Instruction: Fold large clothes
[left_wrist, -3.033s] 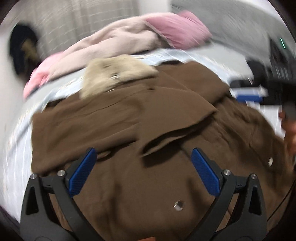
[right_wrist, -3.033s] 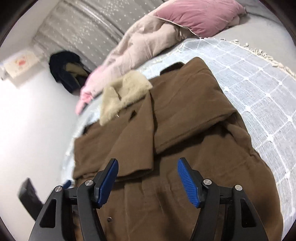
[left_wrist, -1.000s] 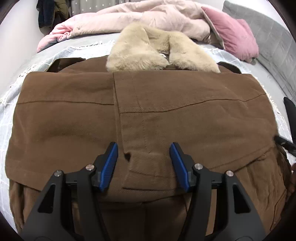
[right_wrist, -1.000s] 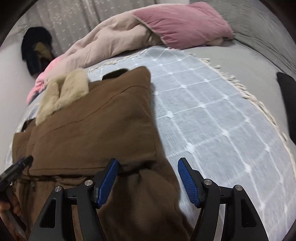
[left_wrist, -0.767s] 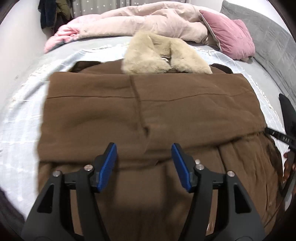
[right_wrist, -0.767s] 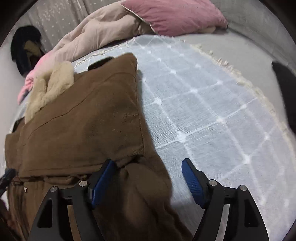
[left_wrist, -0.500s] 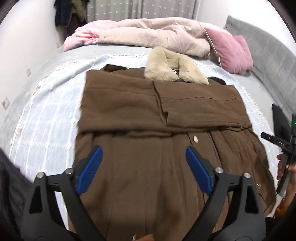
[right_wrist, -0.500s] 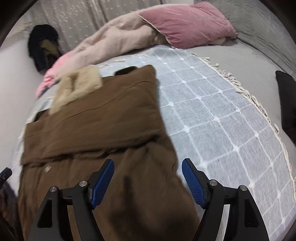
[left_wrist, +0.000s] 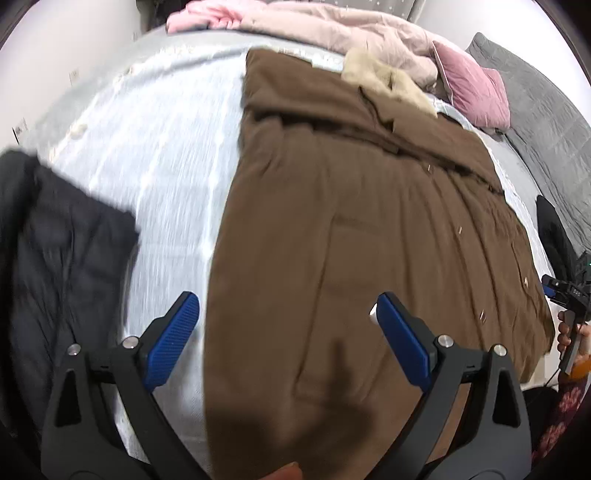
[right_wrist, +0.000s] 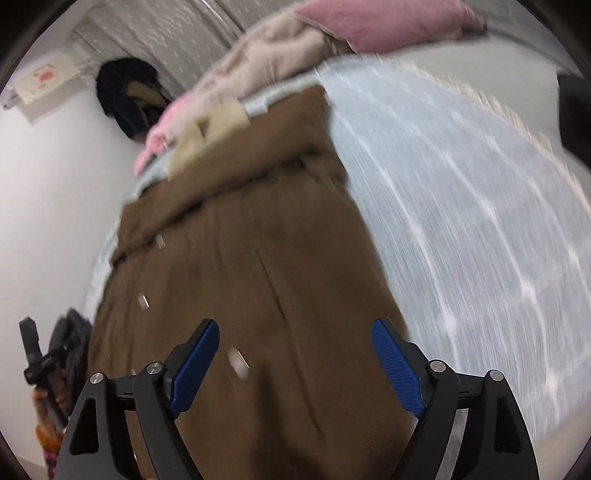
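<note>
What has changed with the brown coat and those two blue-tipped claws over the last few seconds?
Both sleeves now lie folded across the brown coat's chest. The left gripper and right gripper let go, opened wide and pulled back toward the hem. The coat stayed flat on the checked blanket, fur collar still at the far end.

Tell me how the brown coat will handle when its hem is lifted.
The coat will likely drape and sag: it lies in soft wrinkles. It probably feels heavy, since the cloth looks thick and the coat covers much of the bed. The folded sleeves may slide loose.
</note>
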